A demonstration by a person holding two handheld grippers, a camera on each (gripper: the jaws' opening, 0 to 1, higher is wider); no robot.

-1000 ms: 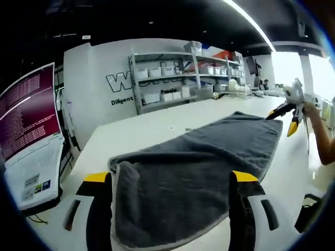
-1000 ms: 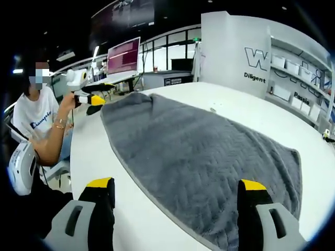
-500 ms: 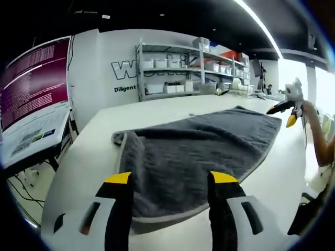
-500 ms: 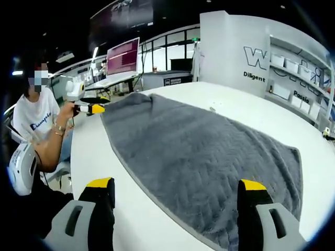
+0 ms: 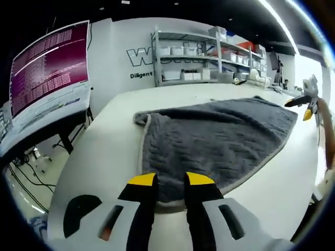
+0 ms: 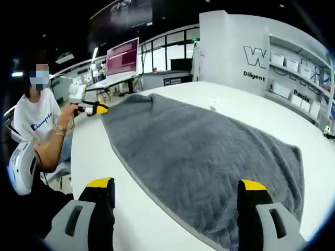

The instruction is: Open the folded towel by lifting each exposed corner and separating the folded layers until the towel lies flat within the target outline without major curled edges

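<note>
A grey towel (image 5: 220, 138) with a pale trim lies spread along the white table (image 5: 104, 151); its far left corner (image 5: 142, 118) is curled up. My left gripper (image 5: 171, 181) sits at the towel's near edge, its jaws drawn close with the hem pinched between them. In the right gripper view that same gripper (image 6: 93, 109) is in a person's hand at the towel's (image 6: 199, 151) far end. My right gripper (image 6: 176, 184) stands wide open over the towel's near side edge, holding nothing. The right gripper (image 5: 305, 106) hangs above the towel's far end in the left gripper view.
A monitor with a magenta screen (image 5: 49, 63) stands left of the table. Shelves with white bins (image 5: 209, 55) line the lettered back wall. A seated person (image 6: 34, 123) is at the table's far end, with a laptop (image 6: 123, 58) on a desk behind.
My left gripper's jaws have gone from wide open to nearly together on the towel's near edge, and its view has drawn back. The right gripper has stayed open and still.
</note>
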